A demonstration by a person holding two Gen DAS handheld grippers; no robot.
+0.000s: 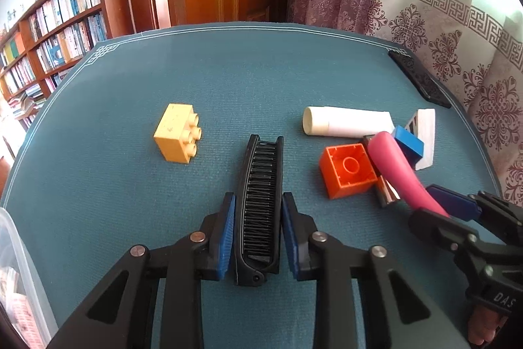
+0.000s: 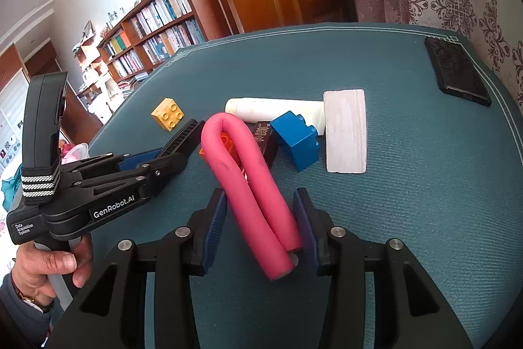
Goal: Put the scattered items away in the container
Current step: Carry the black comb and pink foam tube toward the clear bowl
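Observation:
A black comb [image 1: 261, 201] lies lengthwise between my left gripper's [image 1: 258, 198] blue pads, which press on both its sides. From the right wrist view the comb [image 2: 186, 133] juts out of the left gripper [image 2: 176, 152]. My right gripper [image 2: 260, 195] is shut on a folded pink foam tube [image 2: 248, 179], whose bend reaches over an orange brick [image 2: 225, 141]. In the left wrist view the right gripper [image 1: 438, 205] holds the pink tube [image 1: 398, 169] beside the orange brick [image 1: 348, 170]. A clear plastic container [image 1: 13, 267] stands at the near left.
On the teal mat [image 1: 245, 80] lie a yellow brick [image 1: 178, 133], a white tube [image 1: 346, 121], a blue brick [image 1: 408, 146], a white block [image 1: 425, 136] and a small dark item [image 1: 387, 192]. A flat black case [image 1: 418, 77] sits far right. A person's hand [image 2: 55, 264] holds the left gripper.

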